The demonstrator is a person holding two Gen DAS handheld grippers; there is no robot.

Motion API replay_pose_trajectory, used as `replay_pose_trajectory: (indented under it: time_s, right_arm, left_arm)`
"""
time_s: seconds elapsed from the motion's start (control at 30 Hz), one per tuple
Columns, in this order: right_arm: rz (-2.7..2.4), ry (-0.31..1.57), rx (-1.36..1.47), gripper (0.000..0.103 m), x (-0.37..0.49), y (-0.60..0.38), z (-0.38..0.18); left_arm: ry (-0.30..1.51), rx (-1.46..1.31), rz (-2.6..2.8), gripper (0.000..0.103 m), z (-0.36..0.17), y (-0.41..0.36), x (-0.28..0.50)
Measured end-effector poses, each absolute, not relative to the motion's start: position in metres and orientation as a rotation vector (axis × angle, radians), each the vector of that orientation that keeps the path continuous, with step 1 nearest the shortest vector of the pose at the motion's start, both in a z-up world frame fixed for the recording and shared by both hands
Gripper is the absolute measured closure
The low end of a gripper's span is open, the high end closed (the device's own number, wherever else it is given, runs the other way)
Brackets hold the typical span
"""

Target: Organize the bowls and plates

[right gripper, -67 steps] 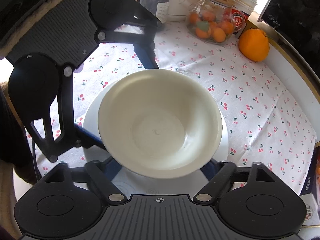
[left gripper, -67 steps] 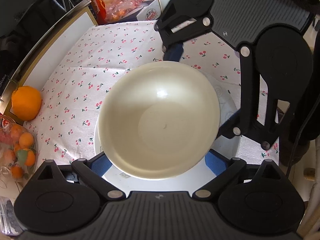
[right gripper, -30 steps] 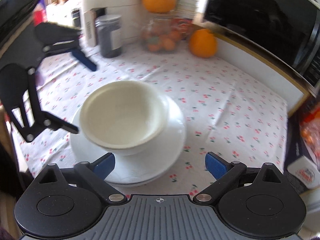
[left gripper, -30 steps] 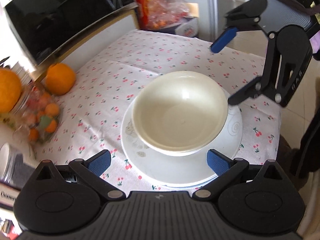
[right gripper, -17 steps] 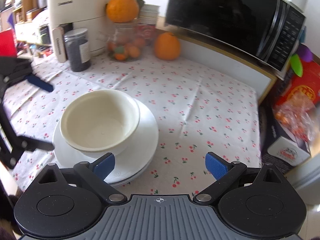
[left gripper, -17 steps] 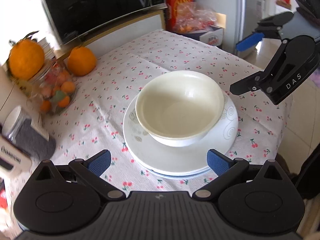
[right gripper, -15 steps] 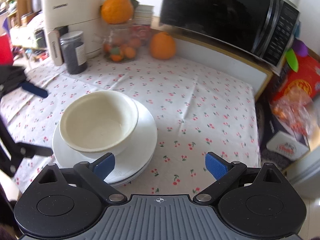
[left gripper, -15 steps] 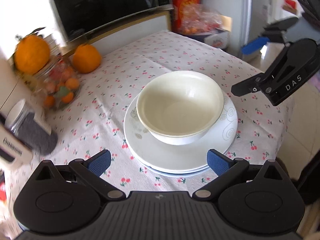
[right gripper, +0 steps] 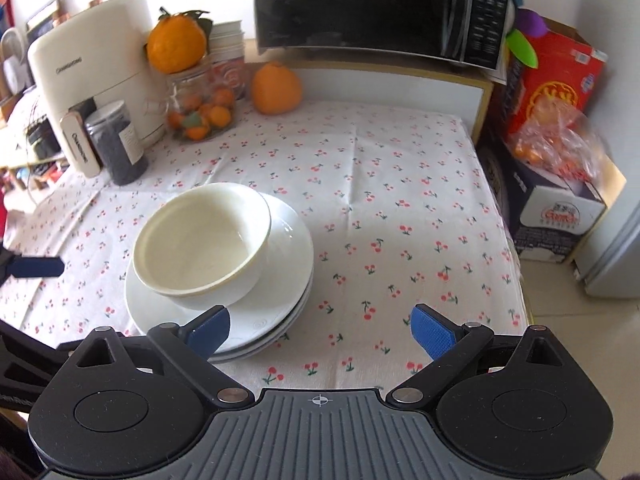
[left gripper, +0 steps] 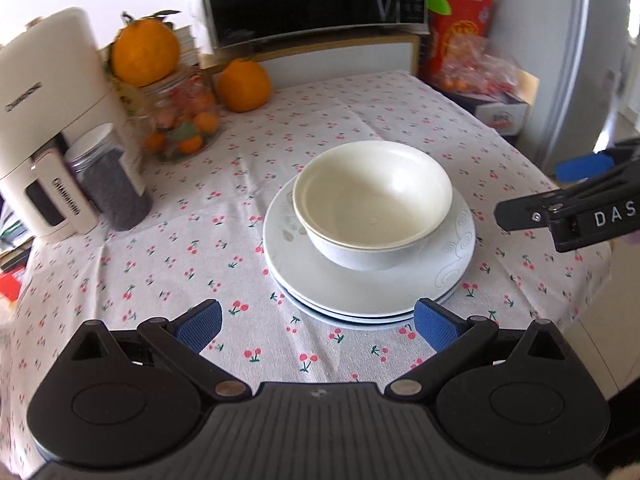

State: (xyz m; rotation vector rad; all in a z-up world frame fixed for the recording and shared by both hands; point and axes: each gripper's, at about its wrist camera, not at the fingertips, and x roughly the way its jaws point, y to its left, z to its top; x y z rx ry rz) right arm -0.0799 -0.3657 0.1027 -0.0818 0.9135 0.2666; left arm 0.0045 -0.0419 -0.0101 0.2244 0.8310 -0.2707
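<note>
A cream bowl (left gripper: 372, 204) (right gripper: 202, 240) sits nested in another bowl on a stack of white plates (left gripper: 452, 264) (right gripper: 288, 256) on the cherry-print tablecloth. My left gripper (left gripper: 316, 326) is open and empty, held back from the near edge of the stack. My right gripper (right gripper: 320, 328) is open and empty too, with the stack in front of its left finger. In the left wrist view the right gripper's finger (left gripper: 584, 166) shows at the right edge, clear of the plates. The left gripper's blue pad (right gripper: 34, 267) pokes in at the left of the right wrist view.
At the back stand a black microwave (right gripper: 380, 4), a cream appliance (left gripper: 44, 120), a dark jar (left gripper: 112, 184), a glass jar of small oranges (left gripper: 180, 120) and a loose orange (left gripper: 244, 84). A red box (right gripper: 556, 64) and bagged fruit (right gripper: 556, 144) sit right of the table.
Both grippers let go of the bowl, which now rests on the stack, and pulled back and up away from it. The view has widened over the whole table.
</note>
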Motion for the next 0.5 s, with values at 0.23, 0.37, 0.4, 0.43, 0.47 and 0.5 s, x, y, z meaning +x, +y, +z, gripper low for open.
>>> replay_pose_trajectory:
  time_s: [0.23,0.37,0.4,0.43,0.47,0.5]
  right_arm:
    - [0.187,0.878,-0.018,0.005,-0.092,-0.374,0.113]
    - [0.150,0.850,-0.015,0.005,-0.096,-0.373,0.116]
    - [0.137,0.839,-0.017,0.005,-0.098,-0.372,0.116]
    - [0.124,0.830,-0.019,0.005,-0.099,-0.371,0.115]
    - [0.109,0.827,-0.023,0.005,-0.101,-0.369,0.113]
    - [0.100,0.830,-0.033,0.005,-0.101,-0.367,0.110]
  left_arm:
    - [0.825,0.142,-0.186,0.000,-0.007,-0.042,-0.005]
    - [0.820,0.092,-0.140,0.000,-0.004,-0.042,-0.005]
    - [0.815,0.080,-0.125,0.000,-0.003,-0.042,-0.005]
    - [0.809,0.069,-0.109,0.000,-0.003,-0.041,-0.006]
    - [0.804,0.057,-0.090,0.000,-0.002,-0.041,-0.006]
    - [0.801,0.048,-0.073,0.000,-0.002,-0.040,-0.006]
